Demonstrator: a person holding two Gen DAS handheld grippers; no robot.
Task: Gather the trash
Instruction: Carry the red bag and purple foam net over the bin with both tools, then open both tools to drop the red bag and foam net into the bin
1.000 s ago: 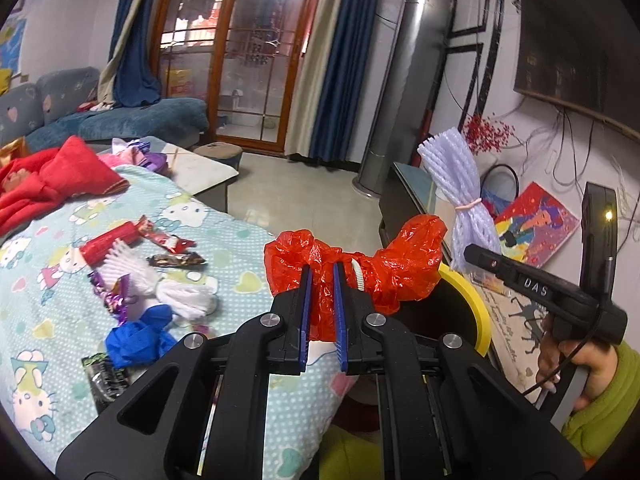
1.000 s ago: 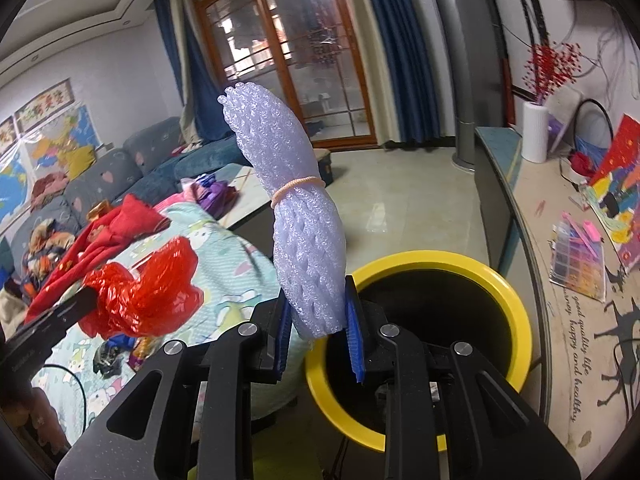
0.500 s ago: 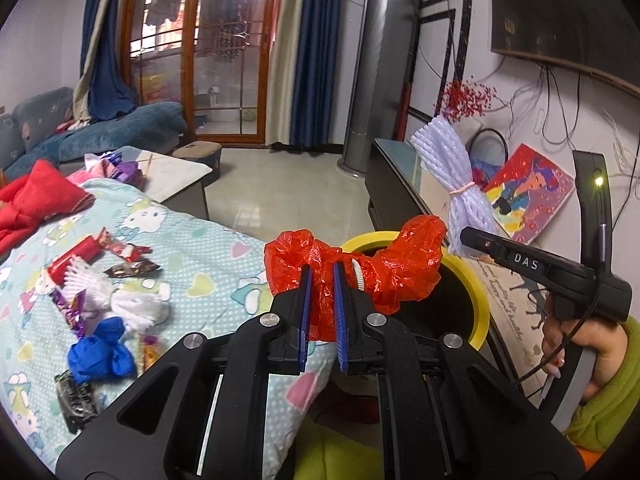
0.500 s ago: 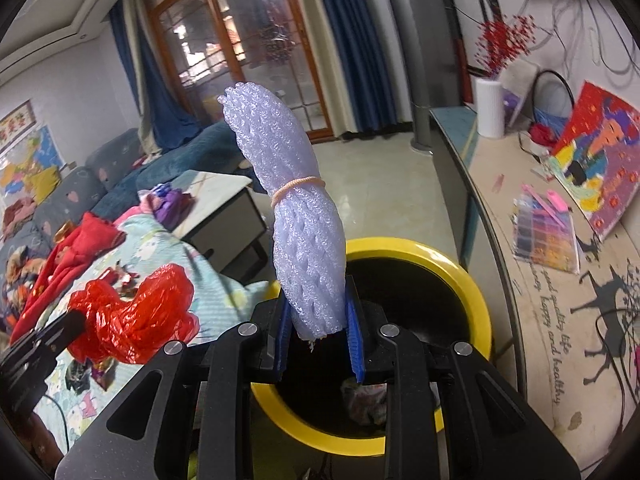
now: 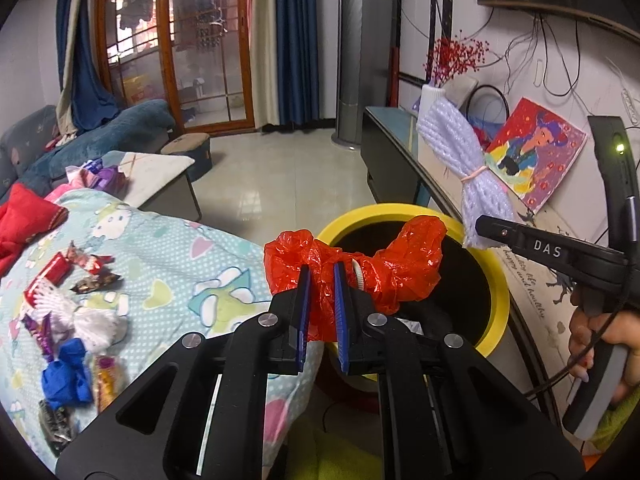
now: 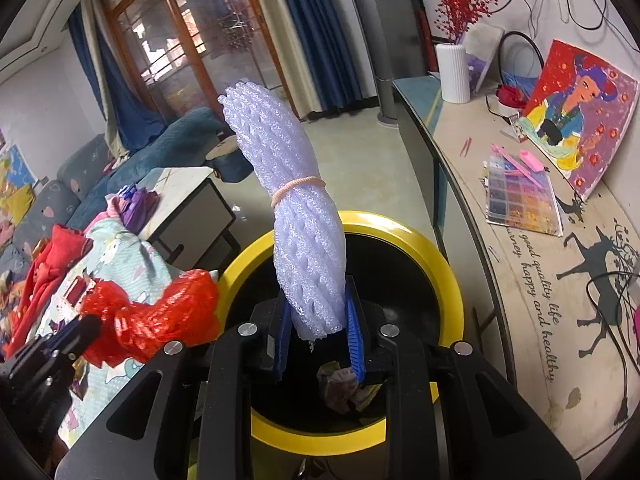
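My left gripper (image 5: 321, 312) is shut on a crumpled red plastic bag (image 5: 384, 268) and holds it over the near rim of the yellow-rimmed black bin (image 5: 502, 300). My right gripper (image 6: 320, 332) is shut on a bundle of white foam netting (image 6: 296, 216) tied with a rubber band, held upright above the bin's opening (image 6: 444, 276). The red bag (image 6: 160, 324) also shows at the left of the right wrist view, and the netting (image 5: 468, 176) at the right of the left wrist view. Some trash (image 6: 340, 388) lies in the bin.
Several wrappers, a blue wad (image 5: 66, 376) and white netting (image 5: 88, 322) lie on the patterned bedspread (image 5: 192, 264) at left. A low cabinet (image 6: 520, 264) with a painting and a colour tray runs along the right. A small table (image 6: 188, 208) stands behind the bin.
Both grippers have moved toward the bin with their loads; the bin now sits closer and more beneath them. The right gripper's jaws look slightly wider on the netting.
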